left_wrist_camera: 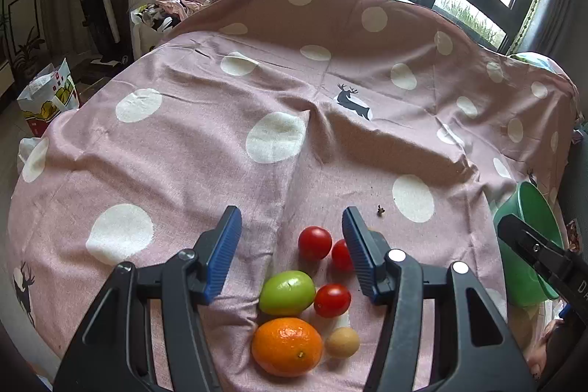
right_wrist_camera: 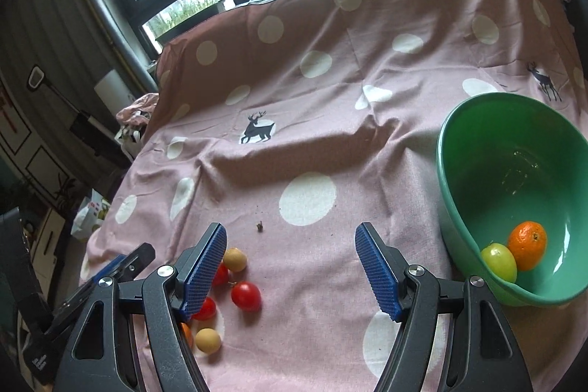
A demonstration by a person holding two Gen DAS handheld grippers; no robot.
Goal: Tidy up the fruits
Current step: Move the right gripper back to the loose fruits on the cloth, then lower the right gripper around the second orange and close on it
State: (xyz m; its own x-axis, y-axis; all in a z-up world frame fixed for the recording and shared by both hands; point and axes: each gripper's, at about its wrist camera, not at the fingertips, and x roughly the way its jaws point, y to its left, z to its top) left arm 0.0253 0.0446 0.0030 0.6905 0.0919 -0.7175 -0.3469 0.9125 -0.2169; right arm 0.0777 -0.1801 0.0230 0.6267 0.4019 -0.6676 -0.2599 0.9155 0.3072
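I hold two black tongs with blue ribbed pads over a table draped in a pink cloth with white dots and small deer prints.

My left tongs are spread apart, clasping nothing. Between and just below the pads lies a loose cluster of fruit on the cloth. A red tomato sits at 12 o'clock of the cluster, a second tomato is partly hidden behind the right pad at 2 o'clock, and a third tomato lies at the centre right. A green fruit touches that third tomato on its left. An orange sits at 6 o'clock, with a small tan round fruit just beside it at 4 o'clock.

My right tongs are also released and empty, above bare cloth. At 3 o'clock from them stands a green bowl, tilted toward me, holding another orange and a yellow-green fruit that touch each other. At 9 o'clock of this view the same fruit cluster shows beside the left pad, including a second tan fruit.

A small dark scrap lies on the cloth at 1 o'clock from the left tongs.
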